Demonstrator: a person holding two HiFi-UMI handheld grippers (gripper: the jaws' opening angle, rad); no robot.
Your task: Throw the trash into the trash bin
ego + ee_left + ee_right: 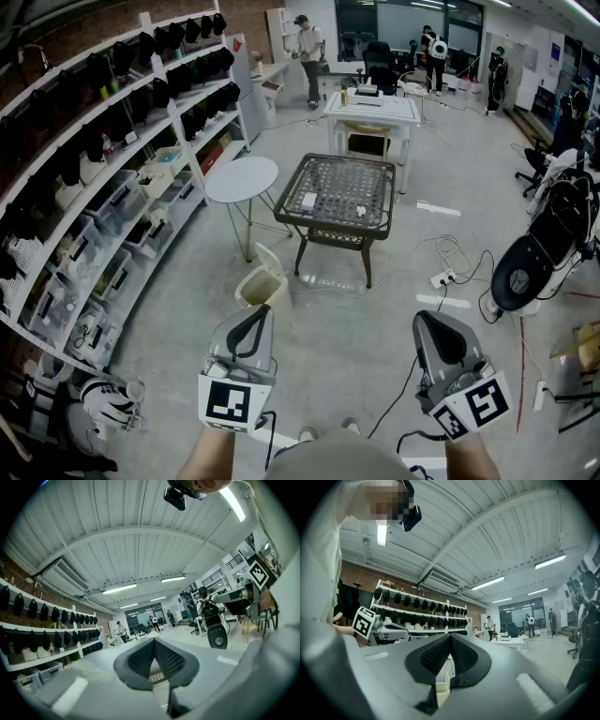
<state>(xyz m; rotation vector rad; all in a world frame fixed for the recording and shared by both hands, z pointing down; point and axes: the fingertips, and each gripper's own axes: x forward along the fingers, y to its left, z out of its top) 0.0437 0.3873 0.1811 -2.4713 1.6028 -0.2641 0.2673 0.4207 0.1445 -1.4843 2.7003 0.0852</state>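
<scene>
A beige trash bin [262,283] with its lid tipped up stands on the floor, a little ahead of my left gripper [257,311]. Behind it is a dark wicker table [375,173]. On the table lie a flat white piece of trash [308,200] and a small crumpled piece [361,211]. My right gripper [425,321] is held level at the lower right, well short of the table. Both grippers are shut with nothing between the pads [140,658] [436,656]. The bin [440,686] shows low, under the right gripper's closed tips.
White shelves [112,187] full of boxes and dark caps line the left side. A round white table [241,178] stands beside the wicker table, and a white square table [372,111] stands farther back. A power strip with cables [441,278] and a black chair [534,253] are at the right. People stand far off.
</scene>
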